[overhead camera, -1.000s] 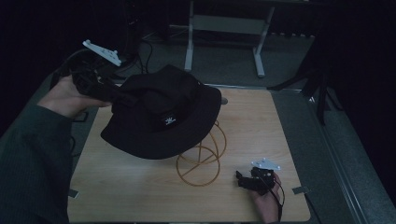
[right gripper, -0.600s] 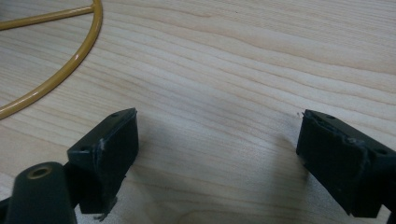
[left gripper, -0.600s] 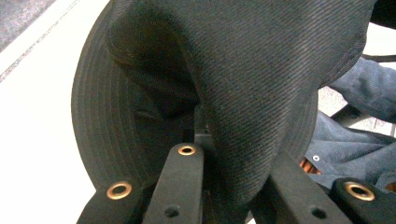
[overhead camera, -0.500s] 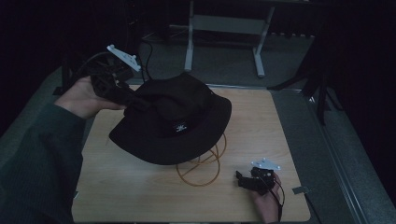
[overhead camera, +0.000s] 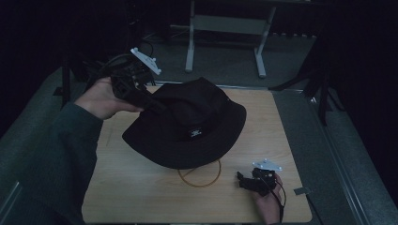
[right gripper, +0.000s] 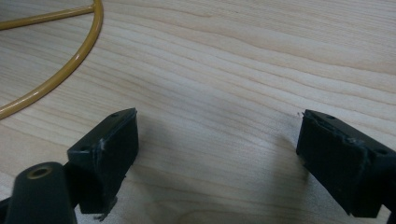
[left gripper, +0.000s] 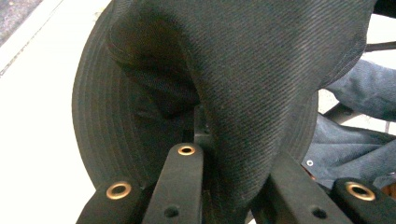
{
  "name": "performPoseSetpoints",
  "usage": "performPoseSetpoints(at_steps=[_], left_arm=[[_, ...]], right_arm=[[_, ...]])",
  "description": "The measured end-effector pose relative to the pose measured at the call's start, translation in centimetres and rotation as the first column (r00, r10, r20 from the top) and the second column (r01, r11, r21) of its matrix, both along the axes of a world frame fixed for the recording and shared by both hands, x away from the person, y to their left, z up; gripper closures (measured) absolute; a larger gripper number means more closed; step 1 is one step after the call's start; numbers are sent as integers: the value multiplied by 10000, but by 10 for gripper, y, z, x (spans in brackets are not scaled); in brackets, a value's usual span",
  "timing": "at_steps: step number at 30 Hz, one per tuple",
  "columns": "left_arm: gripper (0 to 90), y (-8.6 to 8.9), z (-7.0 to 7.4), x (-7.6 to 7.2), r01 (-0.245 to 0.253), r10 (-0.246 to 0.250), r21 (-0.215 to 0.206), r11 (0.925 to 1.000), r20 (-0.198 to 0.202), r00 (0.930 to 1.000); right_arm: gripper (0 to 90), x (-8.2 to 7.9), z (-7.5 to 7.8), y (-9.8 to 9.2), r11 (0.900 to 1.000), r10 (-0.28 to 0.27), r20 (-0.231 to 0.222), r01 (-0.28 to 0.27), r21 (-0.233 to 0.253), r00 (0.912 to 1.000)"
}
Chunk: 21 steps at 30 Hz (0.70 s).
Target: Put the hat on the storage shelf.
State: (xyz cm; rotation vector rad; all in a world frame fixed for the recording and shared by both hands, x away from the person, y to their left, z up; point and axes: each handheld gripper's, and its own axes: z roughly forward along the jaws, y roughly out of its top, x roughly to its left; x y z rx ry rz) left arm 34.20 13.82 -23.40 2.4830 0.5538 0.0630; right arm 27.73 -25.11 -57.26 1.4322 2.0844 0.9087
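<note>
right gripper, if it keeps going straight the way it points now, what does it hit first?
Likely the bare table. The right gripper, jaws open, points down at the wood. The yellow wire ring lies off to its left, out of the line. Depth is unclear.

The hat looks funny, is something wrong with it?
The hat is tilted, pinched by the left gripper so the cloth bunches. It covers most of a yellow wire stand. No damage shows.
</note>
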Motion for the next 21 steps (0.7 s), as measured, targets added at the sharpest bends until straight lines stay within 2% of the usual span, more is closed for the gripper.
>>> performPoseSetpoints(at_steps=[12, 21], left_arm=[[858, -26, -11, 7, 307, -301, 400, 9987, -159, 9994], [850, -38, -22, 11, 377, -352, 718, 9967, -354, 9988]], right_arm=[[127, 0, 0, 0, 10000, 13, 7, -13, -6, 10000], [127, 0, 0, 0, 10000, 17, 20, -17, -8, 10000]])
